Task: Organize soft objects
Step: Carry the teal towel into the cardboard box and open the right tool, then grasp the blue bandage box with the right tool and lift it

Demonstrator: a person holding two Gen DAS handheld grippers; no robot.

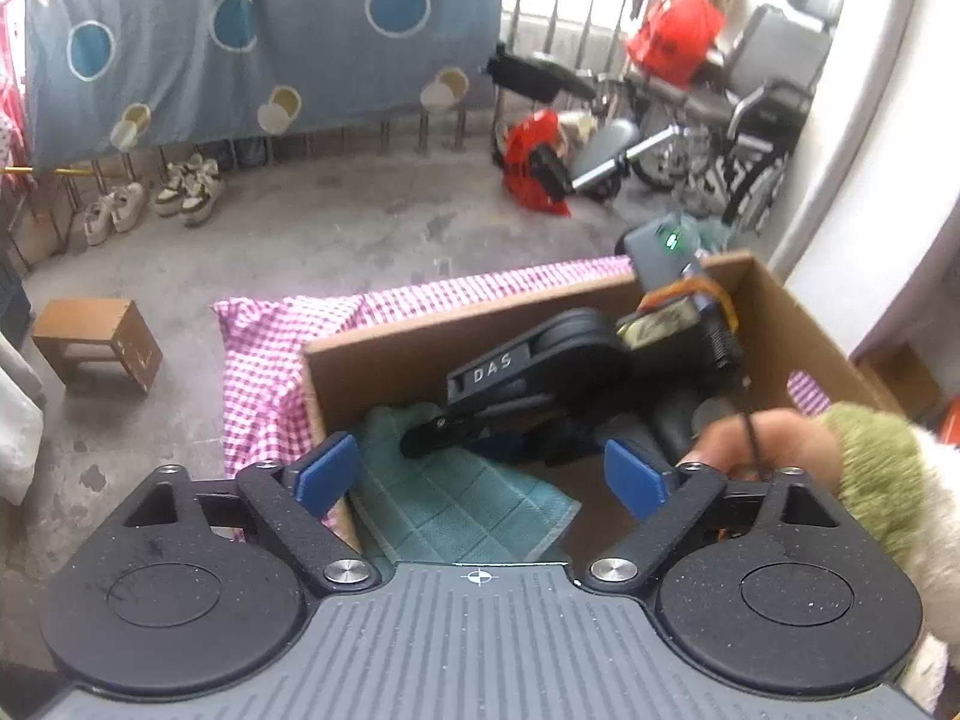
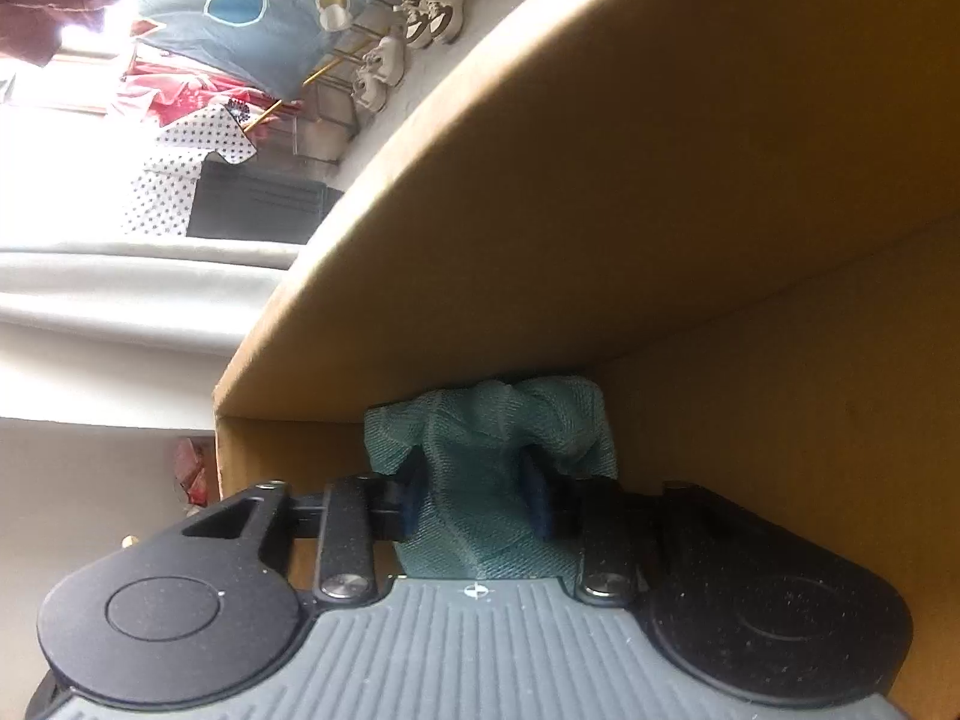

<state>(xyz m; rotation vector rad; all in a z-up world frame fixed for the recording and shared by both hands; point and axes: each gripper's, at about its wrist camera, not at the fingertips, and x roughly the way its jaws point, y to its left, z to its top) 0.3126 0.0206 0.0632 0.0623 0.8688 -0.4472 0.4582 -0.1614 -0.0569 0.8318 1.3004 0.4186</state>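
Observation:
A teal cloth (image 1: 456, 504) lies in the near corner of an open cardboard box (image 1: 456, 318). My left gripper (image 1: 480, 474) hovers over that corner, open wide, its blue pads (image 1: 327, 471) well apart with nothing pressed between them. My right gripper (image 1: 444, 429) reaches down into the box from the far right, its tip on the cloth. In the right wrist view the bunched teal cloth (image 2: 480, 468) is pinched between my right gripper's (image 2: 474, 492) blue pads (image 2: 414, 498), close to the box wall (image 2: 600, 210). A hand (image 1: 768, 444) in a green cuff holds the right gripper.
The box stands on a pink checked cloth (image 1: 270, 348). A small wooden stool (image 1: 96, 342) sits on the concrete floor to the left. Shoes (image 1: 180, 192) line the far railing under a hanging blue sheet (image 1: 240, 42). A wheelchair (image 1: 738, 120) and red bags (image 1: 534, 162) stand far right.

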